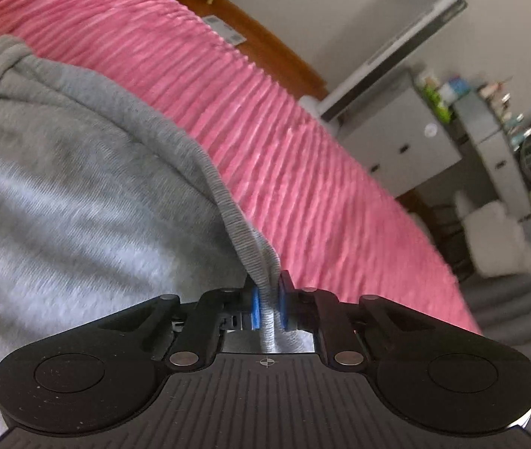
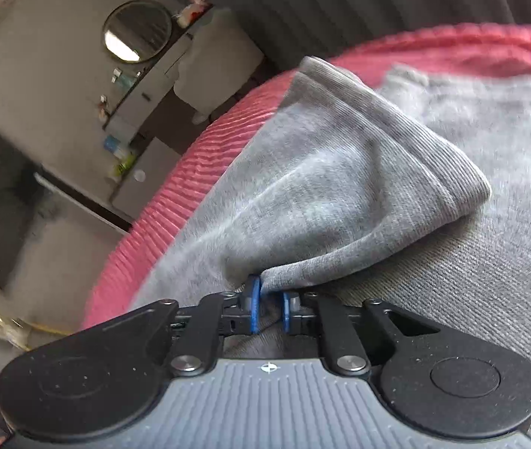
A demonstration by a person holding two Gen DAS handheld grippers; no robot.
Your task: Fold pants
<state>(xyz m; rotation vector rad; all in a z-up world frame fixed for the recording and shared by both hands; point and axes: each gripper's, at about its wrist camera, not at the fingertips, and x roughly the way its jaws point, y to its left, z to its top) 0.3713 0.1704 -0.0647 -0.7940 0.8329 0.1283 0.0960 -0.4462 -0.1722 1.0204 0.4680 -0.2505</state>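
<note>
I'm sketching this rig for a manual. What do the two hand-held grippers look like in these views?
Both look alike. The left hand-held gripper has black linkage arms with silver pivot pins, two round black discs at the sides, blue pads on its fingertips and a ribbed dark body with a small crosshair mark. The right hand-held gripper matches, though its ribbed body looks greyer. No cables, sleeves or hands show.

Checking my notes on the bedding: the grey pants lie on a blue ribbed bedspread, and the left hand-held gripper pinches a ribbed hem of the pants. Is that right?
Not quite. The bedspread is pink, not blue; the left wrist view shows it. The rest holds: the grey pants lie on it, and the left hand-held gripper pinches a ribbed hem.
</note>
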